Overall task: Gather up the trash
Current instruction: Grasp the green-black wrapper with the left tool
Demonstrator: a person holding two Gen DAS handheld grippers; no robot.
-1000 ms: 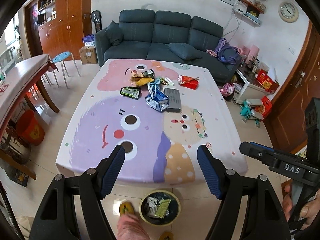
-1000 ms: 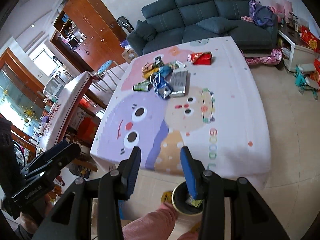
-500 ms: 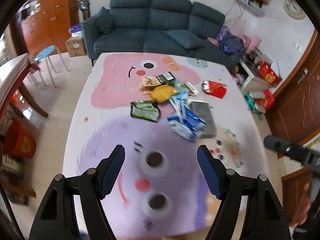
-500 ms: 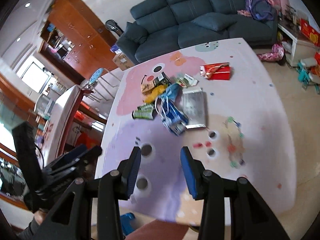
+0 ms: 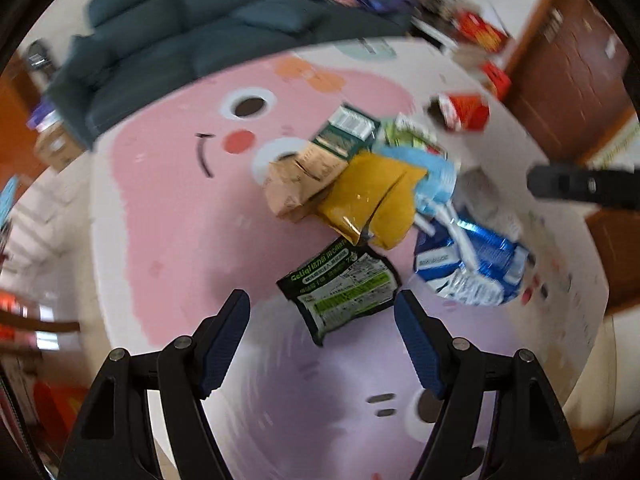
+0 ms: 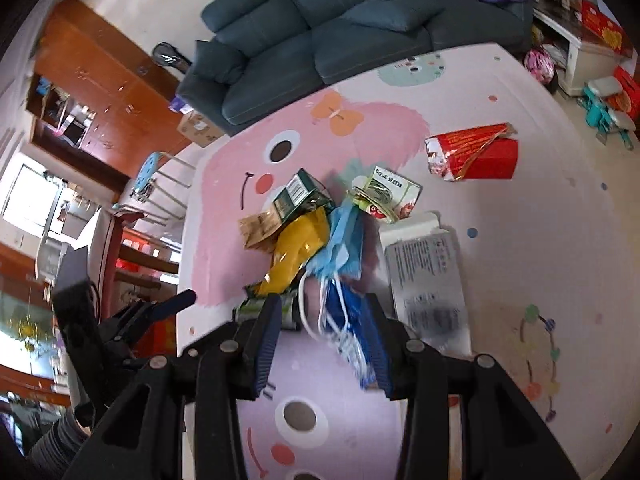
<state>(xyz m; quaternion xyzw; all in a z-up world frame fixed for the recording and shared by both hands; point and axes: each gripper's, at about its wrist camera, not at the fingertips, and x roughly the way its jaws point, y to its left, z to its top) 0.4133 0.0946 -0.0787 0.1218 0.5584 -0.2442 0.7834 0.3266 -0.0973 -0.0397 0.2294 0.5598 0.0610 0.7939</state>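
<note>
A pile of trash lies on the cartoon-print table point(image 5: 168, 216). In the left wrist view my left gripper point(image 5: 321, 300) hovers open over a black-and-green wrapper point(image 5: 340, 288), which shows between its fingertips. Beyond it lie a yellow wrapper point(image 5: 372, 196), a brown packet point(image 5: 300, 184), a blue foil wrapper point(image 5: 468, 268) and a red bag point(image 5: 464, 110). In the right wrist view my right gripper point(image 6: 322, 304) stands open just above the blue foil wrapper point(image 6: 344, 320), beside a grey flat box point(image 6: 428, 276). Neither holds anything.
A dark sofa point(image 6: 320, 20) stands behind the table, wooden cabinets point(image 6: 100, 80) and a blue stool point(image 6: 148, 168) to the left. Boxes and toys point(image 6: 600, 100) crowd the floor at the right. The other gripper shows at each view's side edge.
Both grippers have swept forward and down from the table's near edge to just over the trash pile. The floor bin has left view. Jaw openings look the same.
</note>
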